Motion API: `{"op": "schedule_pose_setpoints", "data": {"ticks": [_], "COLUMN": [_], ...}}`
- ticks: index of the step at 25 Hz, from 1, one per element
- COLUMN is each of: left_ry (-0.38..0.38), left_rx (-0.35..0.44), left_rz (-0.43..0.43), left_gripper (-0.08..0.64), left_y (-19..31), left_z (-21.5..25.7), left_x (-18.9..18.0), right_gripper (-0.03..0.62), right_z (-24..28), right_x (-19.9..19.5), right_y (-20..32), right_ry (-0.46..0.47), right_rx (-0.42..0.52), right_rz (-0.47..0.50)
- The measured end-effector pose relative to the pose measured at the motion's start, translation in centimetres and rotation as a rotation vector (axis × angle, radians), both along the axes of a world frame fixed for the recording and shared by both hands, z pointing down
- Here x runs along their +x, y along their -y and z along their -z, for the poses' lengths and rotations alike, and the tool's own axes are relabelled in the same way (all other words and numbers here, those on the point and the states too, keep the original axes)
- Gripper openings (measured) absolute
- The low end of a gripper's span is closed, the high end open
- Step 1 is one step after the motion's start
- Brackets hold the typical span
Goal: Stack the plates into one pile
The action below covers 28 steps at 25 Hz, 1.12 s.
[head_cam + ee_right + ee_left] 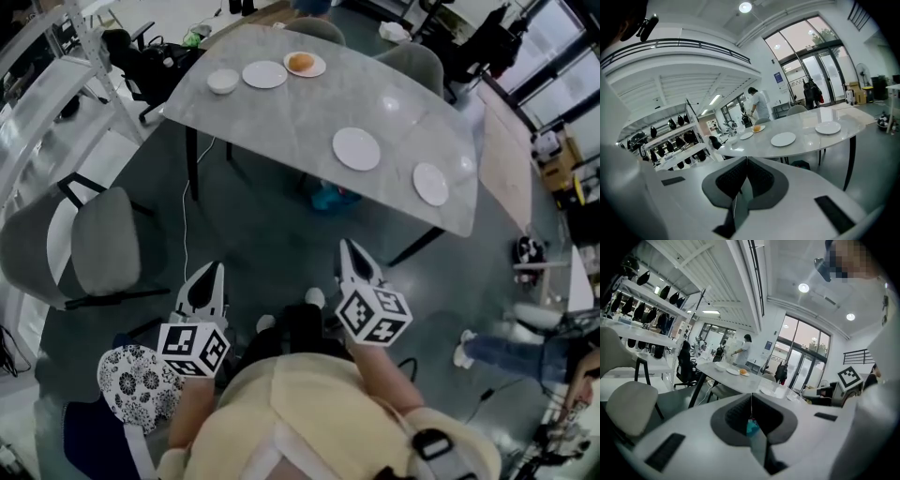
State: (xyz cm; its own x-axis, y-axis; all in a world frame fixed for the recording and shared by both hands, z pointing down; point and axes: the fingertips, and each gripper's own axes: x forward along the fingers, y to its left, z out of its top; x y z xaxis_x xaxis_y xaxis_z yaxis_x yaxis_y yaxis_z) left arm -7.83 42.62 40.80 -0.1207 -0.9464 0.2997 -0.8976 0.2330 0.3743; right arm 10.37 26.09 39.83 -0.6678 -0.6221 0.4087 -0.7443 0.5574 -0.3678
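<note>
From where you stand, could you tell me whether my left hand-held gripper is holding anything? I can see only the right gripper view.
Observer: No. The left hand-held gripper has its jaws together, with nothing between them.
Operator: Thank you. Where is it compared with my right one?
Observer: In the head view it sits beside the right hand-held gripper. Both are over the floor, short of the table.
Operator: Is anything standing on its left side?
Observer: Yes, a grey chair stands to the left of the left hand-held gripper, apart from it.
</note>
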Motion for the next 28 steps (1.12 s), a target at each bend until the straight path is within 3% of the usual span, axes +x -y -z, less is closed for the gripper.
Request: {"op": "schedule_pose_setpoints", "data": {"ticks": [9,16,20,28], "left_ry": [-0.037,0.020,0.056,0.073], "left_rx": [0.004,0.017,0.010,-0.024], "left_rz": [0.013,-0.023,-0.055,-0.079], "left_gripper": [0.006,0.006,0.006,0.006], "left_y": [5.1,12.6,16.6,22.2], "left_z": [-1.3,0.0,0.7,0.9], "left_x": [0.1,1.5,2.7,4.4], "right_gripper": [0.005,0.006,0.078,0.106], "right_z": [-1.4,-1.2,-1.9,-2.8], "right_x": [0.1,2.8,3.6,6.2], "right_y": [5.7,11.7,14.5,19.7], "right_ry": [-0.001,0.033,0.056,0.095], "right_rx": [-0.016,-0.026,-0.077,-0.147], "right_rz": [-0.005,-0.033,-0.025,-0.085]}}
